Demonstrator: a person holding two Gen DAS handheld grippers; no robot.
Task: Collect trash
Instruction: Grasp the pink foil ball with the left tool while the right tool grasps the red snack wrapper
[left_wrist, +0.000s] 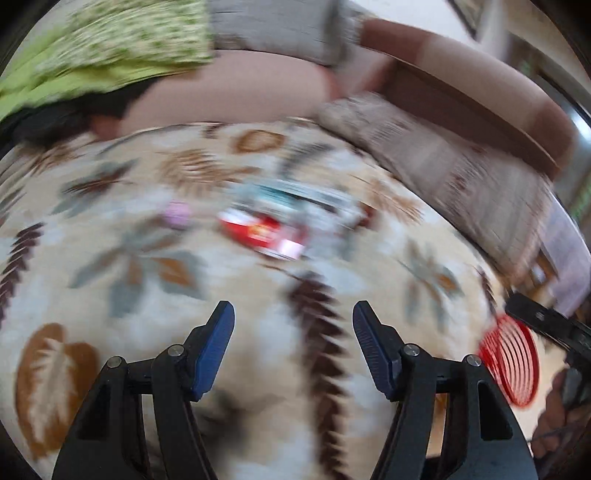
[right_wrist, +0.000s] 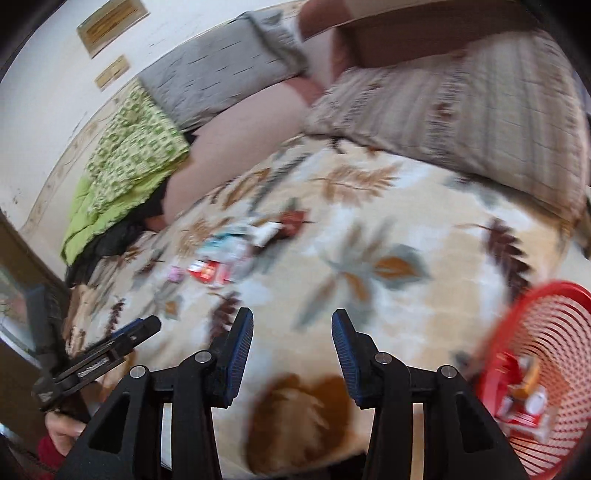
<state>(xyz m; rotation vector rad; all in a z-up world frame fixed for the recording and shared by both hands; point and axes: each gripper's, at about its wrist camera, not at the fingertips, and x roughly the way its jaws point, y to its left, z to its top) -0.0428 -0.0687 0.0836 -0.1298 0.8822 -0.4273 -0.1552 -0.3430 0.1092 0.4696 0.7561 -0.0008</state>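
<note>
Trash lies in a small cluster on a leaf-patterned blanket spread over a bed: a red wrapper with a pale end, a blurred heap of silvery and teal packaging just behind it and touching it, and a small pink piece a little apart to the side. In the right wrist view the same cluster shows farther off, the red wrapper beside the pink piece, with the pale packaging and a dark brownish wrapper beyond. Both views are smeared by motion, so finer detail on the wrappers cannot be read. The left gripper hangs above the blanket with its blue-padded jaws spread wide and nothing between them, well short of the cluster. The right gripper likewise has its jaws parted and empty over the blanket. A red mesh basket stands at the right edge of the bed, near the right gripper, with a few red and white wrappers already inside; in the left wrist view its rim shows at the far right. A striped brown pillow, a grey pillow and a green patterned cloth lie toward the head of the bed.
</note>
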